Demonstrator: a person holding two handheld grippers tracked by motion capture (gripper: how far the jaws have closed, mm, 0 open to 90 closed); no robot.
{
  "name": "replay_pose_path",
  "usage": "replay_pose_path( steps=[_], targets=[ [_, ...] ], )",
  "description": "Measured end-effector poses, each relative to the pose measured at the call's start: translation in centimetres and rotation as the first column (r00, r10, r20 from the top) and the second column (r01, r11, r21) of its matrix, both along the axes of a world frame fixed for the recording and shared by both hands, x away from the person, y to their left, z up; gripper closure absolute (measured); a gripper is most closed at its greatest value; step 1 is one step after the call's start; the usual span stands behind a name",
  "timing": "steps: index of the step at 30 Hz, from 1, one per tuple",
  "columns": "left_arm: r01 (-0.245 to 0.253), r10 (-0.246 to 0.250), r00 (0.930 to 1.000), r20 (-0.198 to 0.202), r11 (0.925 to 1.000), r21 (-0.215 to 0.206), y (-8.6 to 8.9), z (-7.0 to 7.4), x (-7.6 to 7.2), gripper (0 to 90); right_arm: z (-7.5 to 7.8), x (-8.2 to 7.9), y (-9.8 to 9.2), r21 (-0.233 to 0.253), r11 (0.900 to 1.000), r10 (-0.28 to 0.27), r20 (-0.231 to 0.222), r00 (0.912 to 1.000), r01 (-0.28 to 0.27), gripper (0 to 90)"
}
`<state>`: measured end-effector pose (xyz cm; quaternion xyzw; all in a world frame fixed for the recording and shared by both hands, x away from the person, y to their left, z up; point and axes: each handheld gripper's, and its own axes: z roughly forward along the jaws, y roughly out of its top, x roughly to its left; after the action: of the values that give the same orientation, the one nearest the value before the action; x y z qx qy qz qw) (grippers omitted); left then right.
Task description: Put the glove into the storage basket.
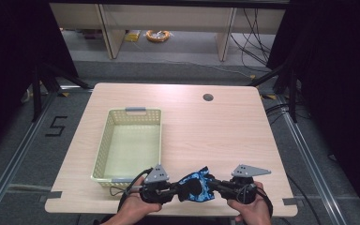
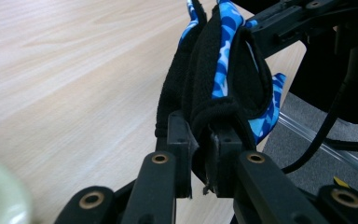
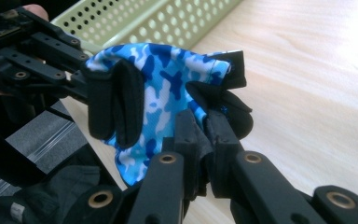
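- Left hand-held gripper: held in the person's left hand at the near edge of the counter. In the left gripper view its jaws are pressed together on a black edge of the glove, with fabric pinched between the pads.
- Right hand-held gripper: held in the person's right hand, facing the left one. In the right gripper view its jaws are clamped on a black part of the same glove, near the cuff end.
- Glove: blue camouflage pattern with black padding, hanging between the two hand-held grippers, gripped at both ends. Whether it clears the counter surface cannot be told from the high view. In the right gripper view the patterned face is turned toward that camera, stretched across to the left hand-held gripper beyond it.
- Basket: pale green, perforated walls, lying beyond and to the outer side of the left hand-held gripper, its near rim just beside that gripper's grey plate. The basket's wall shows behind the glove in the right gripper view.
- Round hole: in the counter, well beyond both hand-held grippers, near the far edge.
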<state>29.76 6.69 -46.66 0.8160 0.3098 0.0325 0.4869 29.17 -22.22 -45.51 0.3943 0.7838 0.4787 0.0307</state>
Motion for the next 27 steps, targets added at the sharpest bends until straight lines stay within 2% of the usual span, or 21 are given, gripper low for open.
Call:
replay_pose_path(
  steps=[1, 2, 3, 4, 5, 6, 7, 8, 9, 10, 12, 13, 15, 17, 18, 20, 21, 23, 25, 27],
  targets=[
    [-0.001, 0.001, 0.9999, -0.01, 0.9998, -0.018, 0.2, 0.2, 0.0, 80.7, 0.3, 0.0, 0.3, 0.002, 1.0, 0.007, -0.006, 1.0, -0.007, 85.3],
    [-0.024, 0.024, 0.9996, -0.013, 0.9995, -0.021, 0.4, 0.4, 0.0, 80.7, 0.5, -0.1, 0.6, 0.021, 1.0, 0.004, -0.011, 0.9999, -0.004, 85.2],
    [-0.004, 0.004, 1.0, 0.004, 0.9995, -0.031, 0.8, 0.6, 0.3, 80.7, 0.8, 0.0, 0.7, 0.011, 1.0, 0.011, -0.008, 0.9999, -0.011, 85.3],
    [-0.01, 0.009, 0.9999, -0.008, 0.999, -0.043, 1.0, 0.8, 0.2, 80.6, 1.0, 0.2, 1.0, 0.011, 1.0, 0.023, 0.011, 0.9997, -0.023, 85.3],
    [-0.018, 0.018, 0.9997, -0.014, 0.9987, -0.047, 1.4, 1.2, 0.2, 80.6, 1.5, 0.2, 1.2, 0.009, 1.0, 0.023, -0.002, 0.9997, -0.023, 85.3],
    [-0.019, 0.019, 0.9998, -0.01, 0.9987, -0.048, 1.7, 1.5, 0.3, 80.6, 2.0, 0.6, 1.6, 0.019, 0.999, 0.032, 0.005, 0.9995, -0.033, 85.3],
    [-0.043, 0.043, 0.9991, -0.006, 0.9975, -0.057, 2.0, 1.9, 0.4, 80.6, 2.4, 0.8, 1.8, 0.012, 0.999, 0.038, 0.016, 0.9991, -0.038, 85.3],
    [-0.028, 0.028, 0.9996, -0.001, 0.9978, -0.059, 2.4, 2.1, 0.6, 80.6, 3.0, 1.1, 2.2, 0.005, 0.999, 0.049, 0.033, 0.9983, -0.049, 85.3],
    [-0.04, 0.04, 0.9992, -0.008, 0.997, -0.066, 2.7, 2.5, 0.7, 80.6, 3.4, 1.3, 2.4, -0.014, 0.998, 0.058, 0.043, 0.9974, -0.058, 85.3],
    [-0.049, 0.049, 0.9988, -0.004, 0.997, -0.06, 3.2, 3.0, 0.9, 80.6, 3.9, 1.7, 2.7, -0.009, 0.997, 0.071, 0.054, 0.996, -0.071, 85.3],
    [-0.051, 0.052, 0.9986, 0.007, 0.9968, -0.061, 3.8, 3.8, 1.3, 80.6, 5.0, 2.3, 3.4, -0.014, 0.997, 0.079, 0.048, 0.9957, -0.078, 85.3],
    [-0.052, 0.052, 0.9986, 0.007, 0.9969, -0.06, 4.2, 4.2, 1.5, 80.5, 5.6, 2.9, 4.1, -0.012, 0.996, 0.093, 0.067, 0.9934, -0.093, 85.3],
    [-0.067, 0.069, 0.9972, 0.029, 0.9961, -0.056, 4.9, 4.9, 1.8, 80.5, 6.0, 3.1, 4.5, -0.017, 0.996, 0.091, 0.058, 0.9941, -0.09, 85.3],
    [-0.083, 0.084, 0.9961, 0.025, 0.9949, -0.057, 5.8, 5.4, 2.2, 80.5, 6.7, 3.6, 5.3, -0.018, 0.995, 0.098, 0.059, 0.9934, -0.097, 85.3],
    [-0.088, 0.09, 0.9957, 0.024, 0.9943, -0.059, 6.2, 5.5, 2.4, 80.5, 6.8, 4.1, 5.8, -0.023, 0.994, 0.106, 0.093, 0.99, -0.104, 85.3],
    [-0.095, 0.096, 0.9954, 0.007, 0.9931, -0.069, 7.2, 5.7, 2.8, 80.4, 7.3, 4.6, 6.8, -0.043, 0.992, 0.118, 0.076, 0.9901, -0.115, 85.4],
    [-0.107, 0.107, 0.9942, -0.001, 0.9914, -0.075, 7.6, 5.8, 3.0, 80.5, 7.3, 5.0, 7.2, -0.048, 0.991, 0.129, 0.106, 0.986, -0.124, 85.3],
    [-0.118, 0.117, 0.993, -0.015, 0.9906, -0.07, 8.7, 5.8, 3.6, 80.4, 7.8, 5.9, 8.8, -0.041, 0.99, 0.137, 0.067, 0.9882, -0.135, 85.4],
    [-0.121, 0.12, 0.9926, -0.018, 0.9901, -0.071, 9.5, 5.8, 4.0, 80.4, 7.7, 6.3, 9.1, -0.048, 0.988, 0.149, 0.085, 0.9852, -0.146, 85.4],
    [-0.144, 0.143, 0.9893, -0.028, 0.9882, -0.051, 10.7, 6.0, 4.4, 80.3, 7.8, 6.9, 10.8, -0.045, 0.988, 0.15, 0.066, 0.9865, -0.147, 85.4]
  ],
)
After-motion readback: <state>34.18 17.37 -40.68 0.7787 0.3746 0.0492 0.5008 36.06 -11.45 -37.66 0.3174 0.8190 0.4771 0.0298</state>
